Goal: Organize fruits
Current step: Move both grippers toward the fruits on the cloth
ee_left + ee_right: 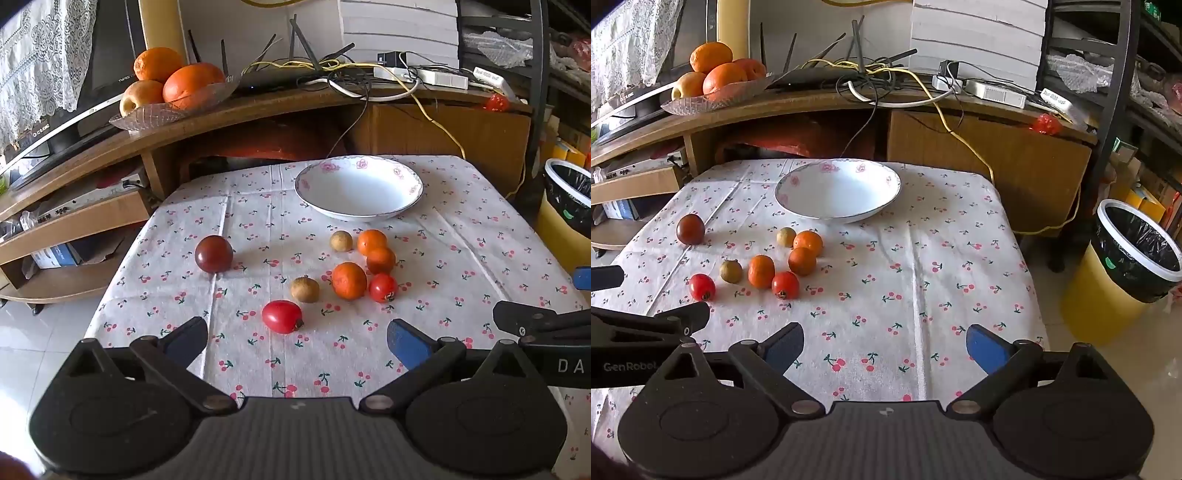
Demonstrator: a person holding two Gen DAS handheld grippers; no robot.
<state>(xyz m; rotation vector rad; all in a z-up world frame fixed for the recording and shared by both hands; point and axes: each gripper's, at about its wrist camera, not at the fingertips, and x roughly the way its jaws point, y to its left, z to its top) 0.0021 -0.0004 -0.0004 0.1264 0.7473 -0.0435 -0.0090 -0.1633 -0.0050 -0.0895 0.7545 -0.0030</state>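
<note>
1. Left gripper (297,338) spread wide, blue-padded fingers (404,343) holding nothing, poised above the near part of the counter (258,365) under a white cloth printed with red cherries.
2. Far left of the fruit group: dark red-brown round tomato (214,253) alone, well apart from the rest, near the counter's left edge with bare cloth all round.
3. Nearest the left gripper: bright red oval tomato (282,316), long axis running left to right, dried calyx end pointing right.
4. Just beyond: tan round longan (304,289), beside a cluster of three small orange mandarins (349,280), a second smaller longan (341,240) at the cluster's far side, and a round red tomato (383,287) at its near right, calyx facing the camera.
5. Behind the cluster: shallow white ceramic bowl with pink flower rim (358,192), upright and holding nothing, close to the counter's far edge.
6. Right half of the cloth open, creased, free for movement up to the right edge.
7. Right gripper (884,347) likewise wide apart and gripping nothing, over the near right of the counter.
8. Beyond the right edge: yellow bin with a black liner (1123,273) on the floor.
9. Behind: curved wooden desk (258,107) carrying a glass dish of oranges (177,83) and tangled cables.
</note>
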